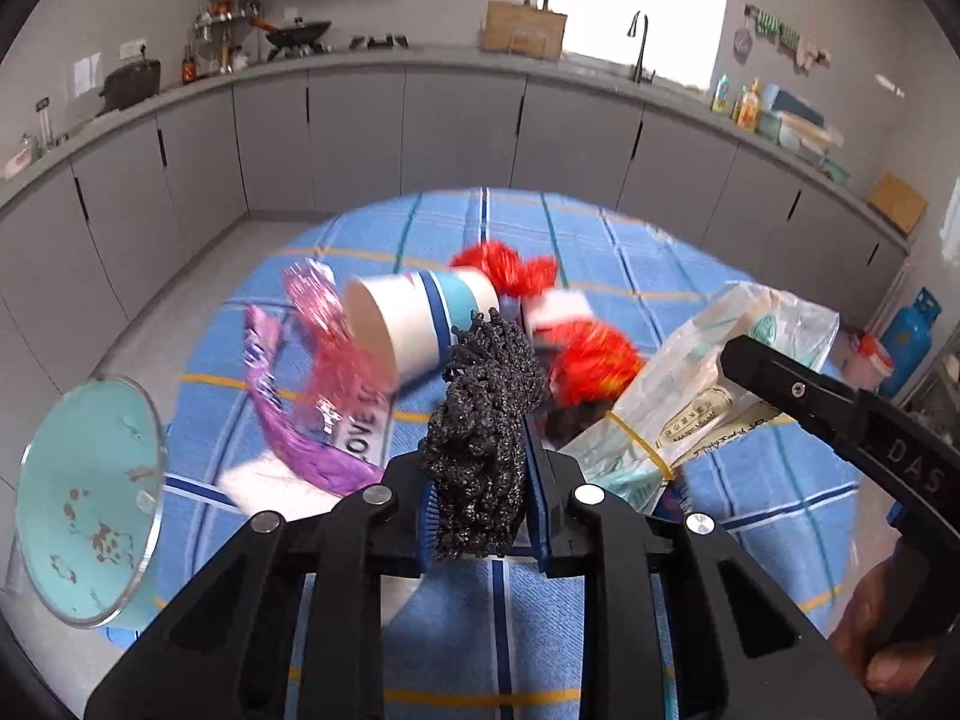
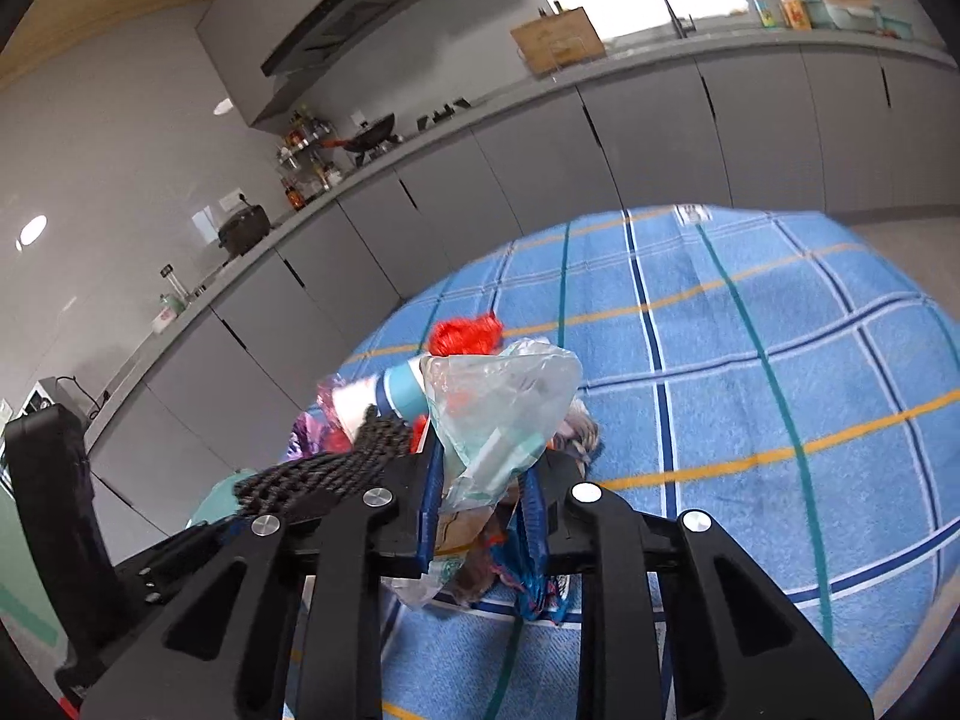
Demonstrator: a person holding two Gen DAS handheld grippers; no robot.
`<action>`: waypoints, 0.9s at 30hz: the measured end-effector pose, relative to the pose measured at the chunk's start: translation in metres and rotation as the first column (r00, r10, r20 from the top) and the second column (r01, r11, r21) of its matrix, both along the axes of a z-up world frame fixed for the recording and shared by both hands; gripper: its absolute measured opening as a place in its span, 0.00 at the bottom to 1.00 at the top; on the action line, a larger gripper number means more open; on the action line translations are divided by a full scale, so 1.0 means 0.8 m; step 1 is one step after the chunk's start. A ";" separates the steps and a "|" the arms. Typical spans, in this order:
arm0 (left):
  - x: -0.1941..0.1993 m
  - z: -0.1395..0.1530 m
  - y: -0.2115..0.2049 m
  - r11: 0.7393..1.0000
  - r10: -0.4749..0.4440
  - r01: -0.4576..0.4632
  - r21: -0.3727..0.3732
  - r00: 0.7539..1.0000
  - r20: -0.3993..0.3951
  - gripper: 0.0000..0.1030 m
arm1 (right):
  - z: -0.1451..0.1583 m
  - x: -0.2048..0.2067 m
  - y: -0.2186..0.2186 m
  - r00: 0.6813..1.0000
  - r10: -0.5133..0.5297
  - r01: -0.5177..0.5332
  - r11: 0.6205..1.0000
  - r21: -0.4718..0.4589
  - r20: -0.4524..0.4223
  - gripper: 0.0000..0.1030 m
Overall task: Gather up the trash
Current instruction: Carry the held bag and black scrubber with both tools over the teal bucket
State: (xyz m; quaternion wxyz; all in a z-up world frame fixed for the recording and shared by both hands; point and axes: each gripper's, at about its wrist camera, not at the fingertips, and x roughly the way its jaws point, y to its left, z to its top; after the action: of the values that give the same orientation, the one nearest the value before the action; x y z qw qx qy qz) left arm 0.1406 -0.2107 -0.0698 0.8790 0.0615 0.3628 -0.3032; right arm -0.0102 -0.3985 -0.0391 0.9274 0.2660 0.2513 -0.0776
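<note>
While both tools hang over the blue plaid cloth [image 1: 600, 252] covering the surface, each already has a piece of rubbish pinched. Left claw [image 1: 480, 516]: closed on a black wiry scourer-like wad [image 1: 486, 414], which bulges up and out between the blue pads and partly masks the litter behind it. Right claw [image 2: 480, 516]: closed on a crumpled clear plastic bag [image 2: 504, 402] with printed packets inside; in the left wrist view the same bag [image 1: 708, 384] shows a yellow band round its neck and lies just right of the wad. Remaining trash sits clustered near mid-cloth: a paper cup [image 1: 414, 324] tipped on its side, mouth toward the camera; pink and purple foil wrappers [image 1: 312, 372] beside it to the left; red frilly plastic [image 1: 576, 354] behind and to the right. A teal bowl [image 1: 90, 504] with brown residue stands tilted at the cloth's near-left edge; whether it counts as trash or as the collecting vessel I cannot tell. No bin is visible in either view. Judged step: pick-up done for two items, carry-off pending. Next move calls for lifting both loads clear without dragging cup or wrappers, since the wad looks snaggy and close to the cup's rim, then finding a drop point. The bag is slack; its loose tail could catch the cloth.
</note>
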 end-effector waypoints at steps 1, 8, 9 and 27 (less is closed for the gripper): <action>-0.002 0.007 0.005 1.000 0.003 -0.003 -0.011 1.000 0.009 0.23 | 0.008 -0.004 0.001 1.000 -0.001 0.002 1.000 -0.008 0.015 0.23; -0.010 0.043 0.064 0.994 0.082 -0.077 -0.076 0.995 0.059 0.23 | 0.039 -0.009 0.012 0.997 0.002 0.003 0.998 -0.068 0.072 0.23; -0.009 0.046 0.075 0.992 0.101 -0.096 -0.083 0.993 0.062 0.23 | 0.041 -0.008 0.012 0.997 0.003 0.002 0.998 -0.067 0.075 0.23; -0.001 0.054 0.195 0.948 0.306 -0.298 -0.108 0.950 0.065 0.23 | 0.055 0.048 0.092 0.987 0.145 -0.138 0.985 -0.108 0.066 0.23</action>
State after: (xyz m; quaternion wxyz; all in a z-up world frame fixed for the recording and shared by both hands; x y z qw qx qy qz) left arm 0.1400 -0.0544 -0.0264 0.9310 -0.0251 0.3169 -0.1795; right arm 0.0280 -0.3248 0.0046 0.9517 0.2020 0.2309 -0.0145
